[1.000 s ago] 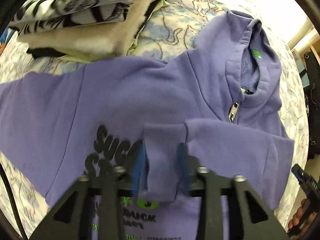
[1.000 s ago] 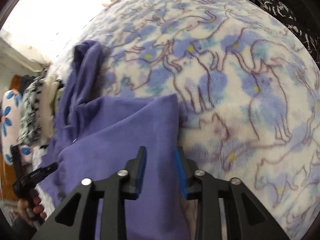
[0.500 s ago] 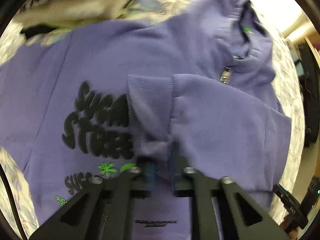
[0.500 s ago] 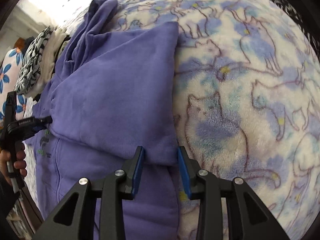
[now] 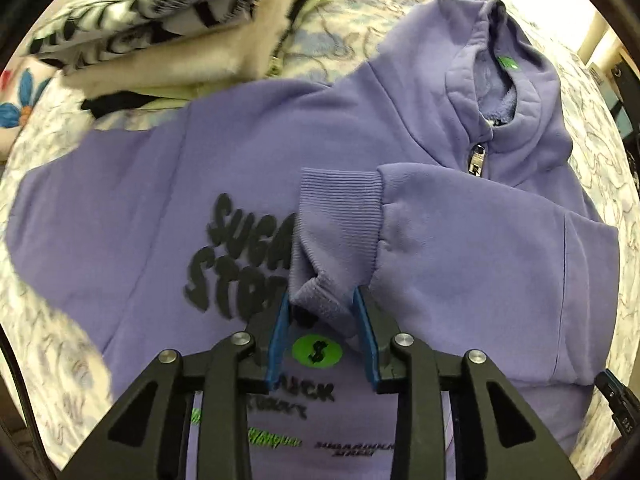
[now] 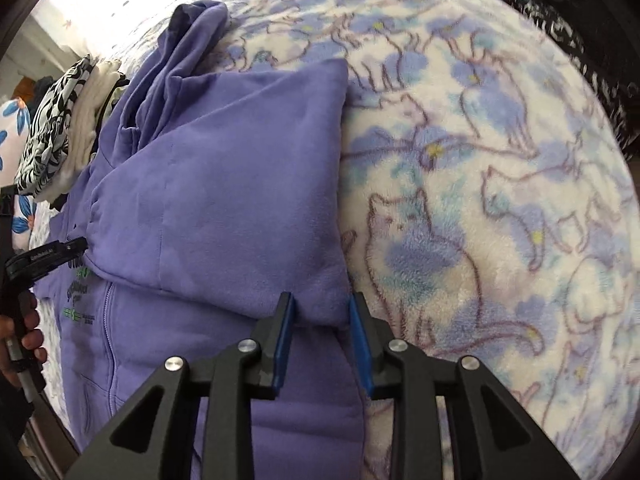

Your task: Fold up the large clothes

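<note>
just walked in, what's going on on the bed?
A person with two handheld grippers is folding a purple hoodie on a cat-print blanket. One sleeve is folded across the chest. The left gripper has just been opening, its ribbed cuff between the jaws. The right gripper sits at the folded edge. Folded clothes are stacked beyond.

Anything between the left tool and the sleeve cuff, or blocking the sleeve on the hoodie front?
Nothing visible. The ribbed cuff sits directly between the left tool, whose jaws have just been opening. The sleeve lies across the hoodie chest with nothing else on it.
</note>
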`<state>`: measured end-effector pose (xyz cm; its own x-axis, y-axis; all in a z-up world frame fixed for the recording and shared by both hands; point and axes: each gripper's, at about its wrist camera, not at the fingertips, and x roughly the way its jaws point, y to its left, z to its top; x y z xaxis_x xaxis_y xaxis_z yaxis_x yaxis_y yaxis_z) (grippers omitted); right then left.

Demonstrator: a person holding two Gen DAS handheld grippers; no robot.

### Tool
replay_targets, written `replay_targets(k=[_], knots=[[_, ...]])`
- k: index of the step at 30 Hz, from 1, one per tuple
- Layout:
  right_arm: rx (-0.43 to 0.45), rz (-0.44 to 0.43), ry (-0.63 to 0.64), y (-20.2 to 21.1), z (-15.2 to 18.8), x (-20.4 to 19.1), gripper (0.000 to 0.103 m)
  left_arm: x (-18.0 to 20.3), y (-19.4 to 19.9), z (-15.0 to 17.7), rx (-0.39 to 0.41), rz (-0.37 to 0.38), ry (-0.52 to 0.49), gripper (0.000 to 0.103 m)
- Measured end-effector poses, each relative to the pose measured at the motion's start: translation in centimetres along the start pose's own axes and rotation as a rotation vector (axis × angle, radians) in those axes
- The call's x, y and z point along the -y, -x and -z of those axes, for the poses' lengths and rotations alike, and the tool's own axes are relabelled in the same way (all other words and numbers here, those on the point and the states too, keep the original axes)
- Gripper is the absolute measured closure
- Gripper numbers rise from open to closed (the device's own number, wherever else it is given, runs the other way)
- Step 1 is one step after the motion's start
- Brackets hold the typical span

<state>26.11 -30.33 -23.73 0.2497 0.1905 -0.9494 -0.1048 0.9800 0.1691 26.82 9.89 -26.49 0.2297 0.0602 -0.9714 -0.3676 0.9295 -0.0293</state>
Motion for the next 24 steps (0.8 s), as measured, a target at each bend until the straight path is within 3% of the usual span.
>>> replay_targets(k=[4, 7, 11, 14, 17, 20, 24], knots=[[0.078, -0.014, -0.016, 2.0, 0.0, -1.1, 0.075, 0.8, 2.9, 1.2, 0.048, 0.027, 0.041, 0.073], [0.082, -0.076, 0.006, 1.8, -0.2, -3.1, 0.075, 2.6, 4.2, 2.8, 0.060, 0.082, 0.031, 0.073], [0.068, -0.141, 0.068, 0.2, -0.9, -7.0, 0.075, 8.1, 2.1, 2.3, 0.016, 0.140, -0.019, 0.073], [0.087, -0.180, 0.129, -0.9, -1.3, -9.9, 0.075, 10.6, 1.2, 2.4, 0.006, 0.176, -0.045, 0.073], [0.047, -0.185, 0.149, -3.1, -2.0, -11.4, 0.075, 11.9, -0.1, 2.1, -0.006, 0.173, -0.065, 0.073], [0.019, -0.124, 0.140, -4.6, -2.3, -10.8, 0.075, 11.4, -1.7, 1.2, -0.003, 0.141, -0.069, 0.073], [0.028, -0.064, 0.049, -4.2, -3.0, -6.5, 0.087, 8.4, -2.0, -0.6, 0.015, 0.095, -0.020, 0.073]])
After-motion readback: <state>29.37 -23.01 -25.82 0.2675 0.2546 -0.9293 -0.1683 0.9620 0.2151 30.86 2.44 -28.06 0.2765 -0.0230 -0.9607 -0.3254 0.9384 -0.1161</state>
